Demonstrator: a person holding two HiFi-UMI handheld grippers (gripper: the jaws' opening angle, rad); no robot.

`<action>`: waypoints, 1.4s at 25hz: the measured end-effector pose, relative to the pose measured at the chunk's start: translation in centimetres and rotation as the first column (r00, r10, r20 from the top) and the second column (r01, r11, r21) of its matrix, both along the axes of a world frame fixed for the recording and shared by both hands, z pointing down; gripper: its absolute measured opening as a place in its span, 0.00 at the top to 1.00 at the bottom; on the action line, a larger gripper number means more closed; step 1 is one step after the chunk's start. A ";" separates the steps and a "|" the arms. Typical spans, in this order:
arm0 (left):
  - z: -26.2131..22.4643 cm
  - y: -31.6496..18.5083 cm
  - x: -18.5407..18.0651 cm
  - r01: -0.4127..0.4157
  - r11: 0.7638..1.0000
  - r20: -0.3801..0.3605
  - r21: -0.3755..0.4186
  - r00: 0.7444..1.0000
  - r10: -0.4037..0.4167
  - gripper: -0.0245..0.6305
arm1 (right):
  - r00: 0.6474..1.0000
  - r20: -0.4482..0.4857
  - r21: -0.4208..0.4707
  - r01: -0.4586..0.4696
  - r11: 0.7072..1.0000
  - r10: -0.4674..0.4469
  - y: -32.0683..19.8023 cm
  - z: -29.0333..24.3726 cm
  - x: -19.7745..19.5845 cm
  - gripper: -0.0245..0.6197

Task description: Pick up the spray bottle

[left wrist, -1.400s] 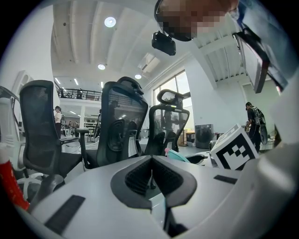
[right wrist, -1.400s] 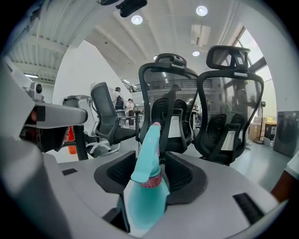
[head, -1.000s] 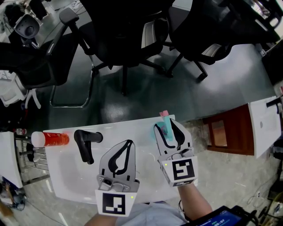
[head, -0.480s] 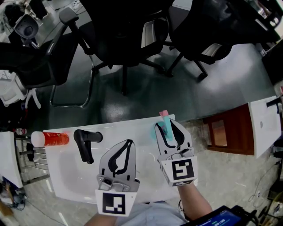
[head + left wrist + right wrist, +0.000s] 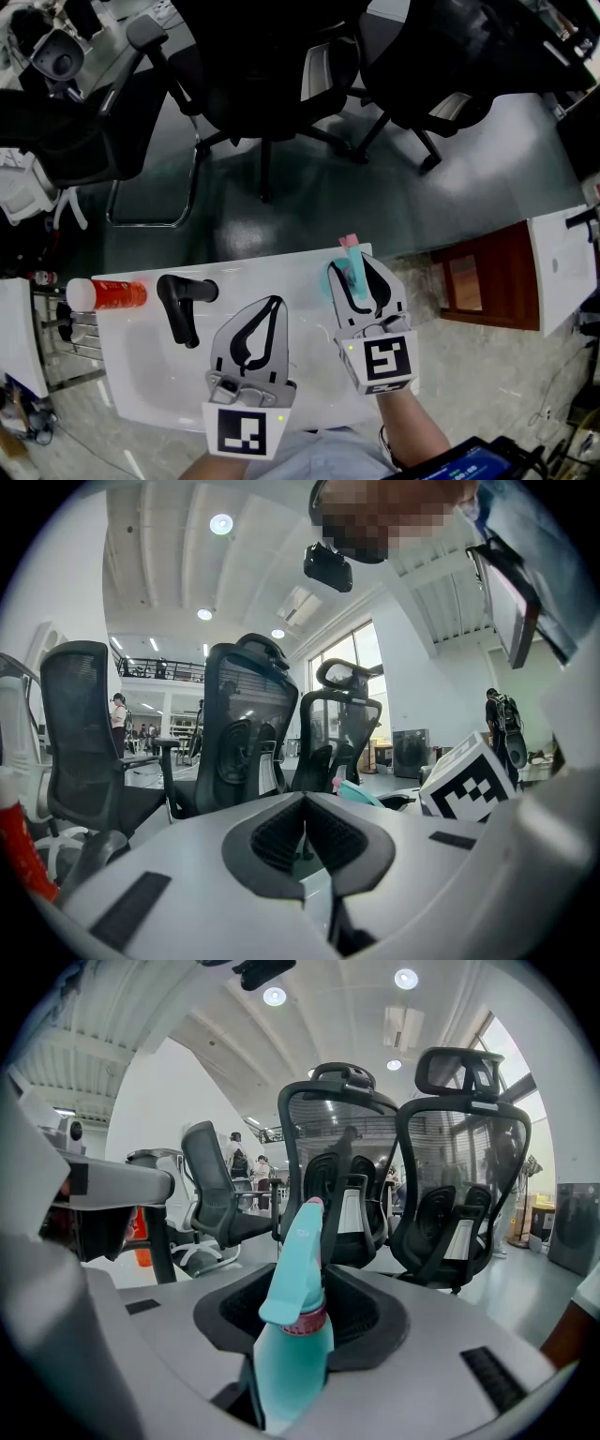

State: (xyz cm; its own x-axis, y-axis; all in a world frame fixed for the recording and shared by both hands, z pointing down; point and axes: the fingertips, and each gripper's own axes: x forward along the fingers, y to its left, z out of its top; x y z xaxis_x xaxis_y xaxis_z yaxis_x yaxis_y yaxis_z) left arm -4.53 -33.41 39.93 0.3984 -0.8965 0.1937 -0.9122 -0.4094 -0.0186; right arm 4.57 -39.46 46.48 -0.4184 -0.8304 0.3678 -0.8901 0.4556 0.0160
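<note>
From the head view, the right gripper (image 5: 353, 267) sits over the far edge of the white tabletop (image 5: 131, 375), its jaws on either side of the teal plastic spray bottle with a pink nozzle tip (image 5: 349, 248); only a sliver of teal and the pink tip show there, the rest covered by the jaws. The right gripper view fills that in: the bottle's body is wedged between the two dark pads, its pink collar and trigger head rising past them; the jaws are easing open a touch, yet the pads look to be against the bottle's sides. Whether the bottle's base rests on the tabletop or hangs clear, neither view shows.

The left gripper (image 5: 272, 302) is nearer the person and well apart from the bottle; its own view shows the ribbed pads meeting tip to tip with nothing between them. That view also catches the bottle's teal head off to the right, beside the right gripper's marker cube (image 5: 464, 785).

Only the head view lays out the rest: a red cylindrical bottle with a white cap (image 5: 105, 295) lying at the tabletop's left edge, a black L-shaped handle-like object (image 5: 180, 305) just beside it, black mesh office chairs (image 5: 272, 84) beyond the table, a brown wooden cabinet (image 5: 478, 281) to the right. What the black object is stays unclear; the red bottle is cut off at the left gripper view's edge.
</note>
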 end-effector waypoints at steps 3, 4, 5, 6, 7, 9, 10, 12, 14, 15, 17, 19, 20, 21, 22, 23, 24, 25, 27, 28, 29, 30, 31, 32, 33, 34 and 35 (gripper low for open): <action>-0.2 -0.2 -0.1 0.009 1.000 -0.014 0.007 1.000 -0.009 0.93 | 1.000 0.005 0.001 0.016 1.000 -0.016 0.2 0.3 -0.2 0.71; -0.3 -0.2 -0.2 0.009 1.000 -0.014 0.007 1.000 -0.009 0.93 | 1.000 0.007 0.002 0.019 1.000 -0.019 0.2 0.3 -0.3 0.71; -0.2 -0.2 -0.2 0.007 1.000 -0.010 0.007 1.000 -0.007 0.93 | 1.000 0.007 0.004 0.019 1.000 -0.019 0.2 0.3 -0.3 0.72; -0.2 -0.2 -0.1 0.005 1.000 -0.008 0.008 1.000 -0.005 0.93 | 1.000 0.007 0.005 0.015 1.000 -0.015 0.1 0.3 -0.2 0.72; -0.1 -0.3 -0.1 0.005 1.000 -0.009 0.011 1.000 -0.005 0.93 | 1.000 0.007 0.007 0.009 1.000 -0.009 0.0 0.2 -0.2 0.72; -0.1 -0.4 0.0 0.006 1.000 -0.011 0.014 1.000 -0.006 0.93 | 1.000 0.005 0.007 0.004 1.000 -0.004 -0.2 0.2 -0.1 0.72; -0.1 -0.3 0.0 0.007 1.000 -0.010 0.013 1.000 -0.006 0.93 | 1.000 0.007 0.007 0.007 1.000 -0.007 -0.2 0.3 -0.1 0.72; -0.1 -0.3 0.0 0.008 1.000 -0.009 0.010 1.000 -0.008 0.93 | 1.000 0.014 0.009 0.017 1.000 -0.018 0.1 0.4 -0.1 0.72; -0.2 -0.3 0.0 0.013 1.000 -0.013 0.012 1.000 -0.013 0.93 | 1.000 0.017 0.011 0.010 1.000 -0.010 0.2 0.3 0.0 0.72; -0.3 -0.3 0.1 0.013 1.000 -0.013 0.014 1.000 -0.013 0.93 | 1.000 0.019 0.014 0.010 1.000 -0.010 0.1 0.2 0.1 0.72; -0.2 -0.2 0.1 0.009 1.000 -0.006 0.010 1.000 -0.009 0.93 | 1.000 0.023 0.020 0.016 1.000 -0.017 0.1 -0.1 -0.1 0.73; -0.3 -0.1 0.1 0.008 1.000 -0.005 0.012 1.000 -0.008 0.93 | 1.000 0.026 0.028 0.014 1.000 -0.015 0.3 -0.5 -0.1 0.73; -0.5 0.0 0.1 0.009 1.000 -0.006 0.015 1.000 -0.009 0.93 | 1.000 0.027 0.032 0.013 0.999 -0.014 0.4 -0.7 -0.1 0.73; -0.6 0.0 0.1 0.010 1.000 -0.007 0.018 1.000 -0.010 0.93 | 0.999 0.028 0.036 0.017 0.999 -0.018 0.5 -0.9 -0.1 0.73; -0.7 0.1 0.2 0.011 1.000 -0.008 0.021 1.000 -0.011 0.93 | 0.999 0.030 0.040 0.023 0.999 -0.024 0.6 -1.0 -0.1 0.73; -0.9 0.3 0.2 0.011 1.000 -0.010 0.025 1.000 -0.011 0.93 | 0.999 0.031 0.045 0.028 0.999 -0.030 0.8 -1.2 -0.1 0.73; -1.0 0.4 0.3 0.011 1.000 -0.009 0.028 1.000 -0.010 0.93 | 0.999 0.032 0.051 0.031 0.998 -0.032 0.9 -1.5 -0.1 0.73; -1.2 0.6 0.4 0.008 1.000 -0.006 0.030 1.000 -0.008 0.93 | 0.999 0.034 0.056 0.030 0.998 -0.032 1.1 -1.9 0.0 0.73; -1.5 1.0 0.6 0.002 0.999 0.002 0.036 1.000 -0.002 0.93 | 0.999 0.036 0.066 0.028 0.997 -0.030 1.6 -2.6 0.2 0.73; -1.7 1.1 0.7 0.001 0.999 0.005 0.040 1.000 -0.001 0.93 | 0.999 0.038 0.071 0.028 0.997 -0.030 1.8 -3.0 0.2 0.73; -1.9 1.3 0.7 0.001 0.999 0.004 0.046 1.000 -0.001 0.93 | 0.999 0.040 0.075 0.028 0.997 -0.031 2.1 -3.3 0.3 0.73; -2.2 1.4 0.8 0.003 0.999 0.001 0.054 1.000 -0.003 0.93 | 0.999 0.041 0.080 0.029 0.996 -0.032 2.4 -3.7 0.4 0.73; -2.5 1.6 0.9 0.005 0.998 -0.003 0.063 1.000 -0.005 0.93 | 0.999 0.042 0.086 0.030 0.996 -0.034 2.7 -4.1 0.4 0.73; -2.7 1.7 0.9 0.006 0.998 -0.003 0.070 1.000 -0.006 0.93 | 0.998 0.045 0.095 0.030 0.995 -0.034 3.0 -4.6 0.5 0.73; -3.0 1.9 1.0 0.007 0.997 -0.001 0.075 1.000 -0.007 0.93 | 0.998 0.048 0.105 0.030 0.994 -0.035 3.3 -5.1 0.6 0.73; -3.2 2.1 1.0 0.006 0.997 0.003 0.079 1.000 -0.007 0.93 | 0.998 0.051 0.118 0.029 0.993 -0.035 3.5 -5.6 0.6 0.73; -3.5 2.3 1.0 0.007 0.996 0.005 0.085 1.000 -0.008 0.93 | 0.998 0.056 0.134 0.027 0.991 -0.035 3.8 -6.3 0.7 0.73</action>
